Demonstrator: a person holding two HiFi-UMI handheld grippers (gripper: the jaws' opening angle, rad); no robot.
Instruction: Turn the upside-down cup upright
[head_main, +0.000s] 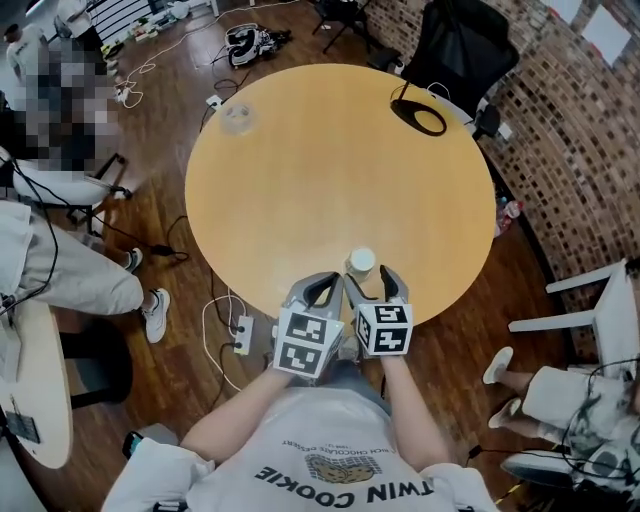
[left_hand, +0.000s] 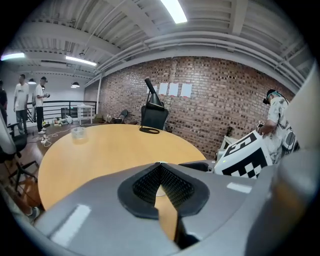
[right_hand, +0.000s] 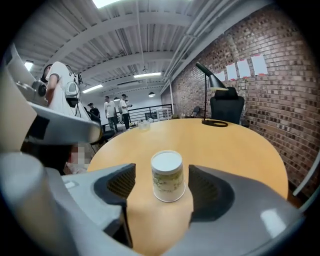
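Cup inverted on table, near edge, between right gripper jaws, apart from both. Left gripper just left. Far side: jar left, lamp base right; chair behind.

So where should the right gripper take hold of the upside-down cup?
The cup stands base-up, rim on the table, between the right gripper's open jaws. I'd grip its side wall mid-height, coming level from the near edge.
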